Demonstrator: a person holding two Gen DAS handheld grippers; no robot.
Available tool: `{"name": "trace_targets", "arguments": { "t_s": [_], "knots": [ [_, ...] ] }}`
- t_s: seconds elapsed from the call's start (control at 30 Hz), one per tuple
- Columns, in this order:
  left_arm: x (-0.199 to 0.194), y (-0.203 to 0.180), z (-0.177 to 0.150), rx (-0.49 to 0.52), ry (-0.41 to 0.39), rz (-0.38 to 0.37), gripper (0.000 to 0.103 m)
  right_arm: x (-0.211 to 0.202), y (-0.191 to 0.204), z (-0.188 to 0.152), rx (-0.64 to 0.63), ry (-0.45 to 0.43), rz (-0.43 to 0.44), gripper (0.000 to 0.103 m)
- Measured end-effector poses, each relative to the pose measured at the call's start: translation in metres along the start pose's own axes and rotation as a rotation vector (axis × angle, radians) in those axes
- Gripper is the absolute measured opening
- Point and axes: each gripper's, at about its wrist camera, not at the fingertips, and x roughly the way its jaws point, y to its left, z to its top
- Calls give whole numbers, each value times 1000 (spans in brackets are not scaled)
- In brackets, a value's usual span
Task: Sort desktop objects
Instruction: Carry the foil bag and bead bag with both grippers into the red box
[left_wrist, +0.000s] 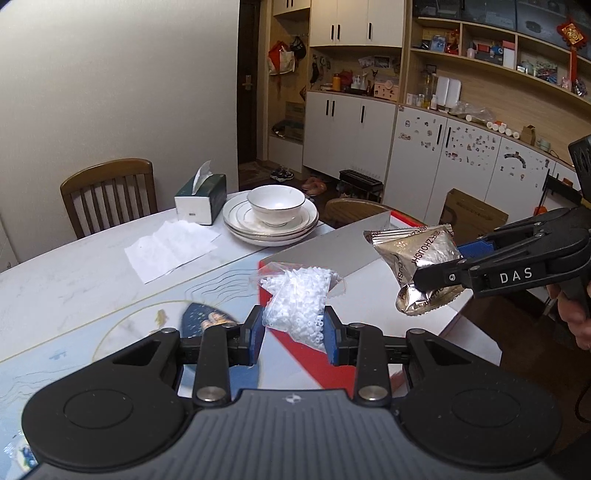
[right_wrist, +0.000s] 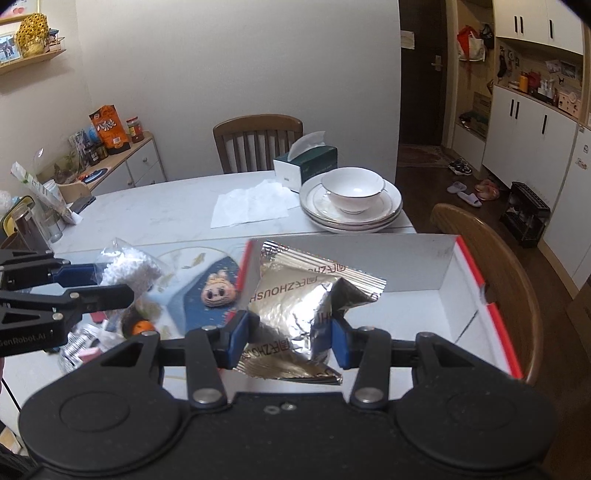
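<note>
A clear bag of white beads (left_wrist: 297, 302) hangs between the blue pads of my left gripper (left_wrist: 294, 334), which is shut on it above the near corner of a red-and-white box (left_wrist: 373, 295). My right gripper (right_wrist: 290, 338) is shut on a crumpled silver foil snack packet (right_wrist: 306, 302) held over the box's white inside (right_wrist: 424, 306). From the left wrist view the right gripper (left_wrist: 439, 273) comes in from the right with the foil packet (left_wrist: 413, 254). In the right wrist view the left gripper (right_wrist: 107, 284) carries the bead bag (right_wrist: 129, 267) at the left.
On the table stand a stack of white plates with a bowl (right_wrist: 351, 199), a green tissue box (right_wrist: 306, 164) and a flat white tissue (right_wrist: 255, 205). A small plush face (right_wrist: 218, 291), an orange item (right_wrist: 142, 326) and wrappers lie on the blue mat. Wooden chairs (right_wrist: 491, 273) ring the table.
</note>
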Motion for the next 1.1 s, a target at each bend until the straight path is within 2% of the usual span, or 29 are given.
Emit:
{"name": "trace_targets", "arguments": {
  "t_s": [0.3,0.77,1.1],
  "knots": [
    [27,-35,15,26,23,16,31,5,-47,-4,8,18,16,45],
    [78,-72,32,103,67,-21,31,20,-92,-5,12,22,-8,45],
    [126,-82,28,165,155,-19,31,55,-109,-3,17,100,1,45]
  ]
}}
